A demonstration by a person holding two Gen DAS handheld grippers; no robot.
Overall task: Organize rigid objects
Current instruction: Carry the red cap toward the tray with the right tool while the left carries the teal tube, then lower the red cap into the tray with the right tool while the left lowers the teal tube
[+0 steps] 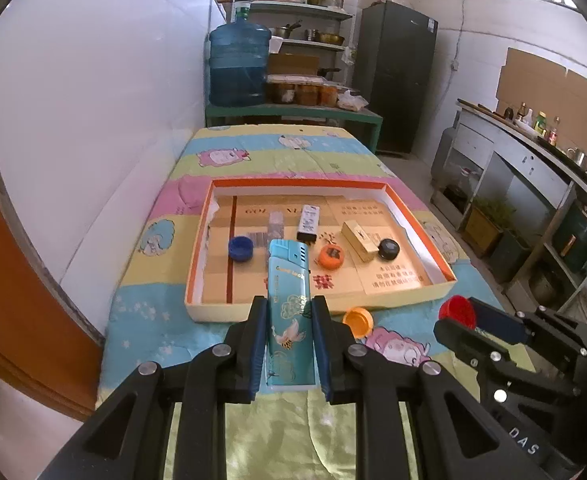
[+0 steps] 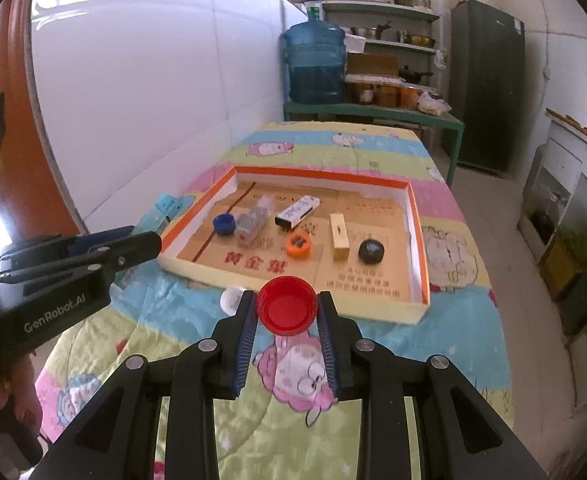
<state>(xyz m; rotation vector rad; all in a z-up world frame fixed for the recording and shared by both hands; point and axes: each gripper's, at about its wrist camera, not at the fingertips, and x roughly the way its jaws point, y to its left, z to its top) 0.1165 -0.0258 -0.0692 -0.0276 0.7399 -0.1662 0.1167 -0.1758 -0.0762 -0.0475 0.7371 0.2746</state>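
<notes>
1. Jaws of the left gripper (image 1: pixel 289 320) are clamped on the long sides of a teal lighter (image 1: pixel 287 308), which stands lengthwise between them with its head pointing ahead over the near wall of the tray (image 1: pixel 377 184).
2. Jaws of the right gripper (image 2: pixel 287 308) are closed on a red cap (image 2: pixel 287 304), hollow side up, pinched at its rim near the fingertips.
3. Both loads hang short of the tray's near wall, above the patterned cloth on the surface. An orange cap (image 1: pixel 358 321) lies on the cloth just outside the tray; from the right wrist view a white cap (image 2: pixel 231 298) shows there too.
4. Already inside the tray: a blue cap (image 1: pixel 240 249), an orange lid (image 1: pixel 330 257), a black cap (image 1: pixel 388 249), a gold box (image 1: pixel 359 240), a white-and-black stick (image 1: pixel 308 222) and a clear bottle (image 1: pixel 276 226).
5. Judged step: carry each piece over the wall and set it down in a free patch.
6. To do it well, lift clear of the wall first, since the lighter's head sits low against it.
7. Lower the lighter into the bare near strip, away from the blue cap and orange lid.
8. Place the red cap flat in the near right part, then part the jaws only once it rests.
9. Move one gripper at a time; they sit close together.
</notes>
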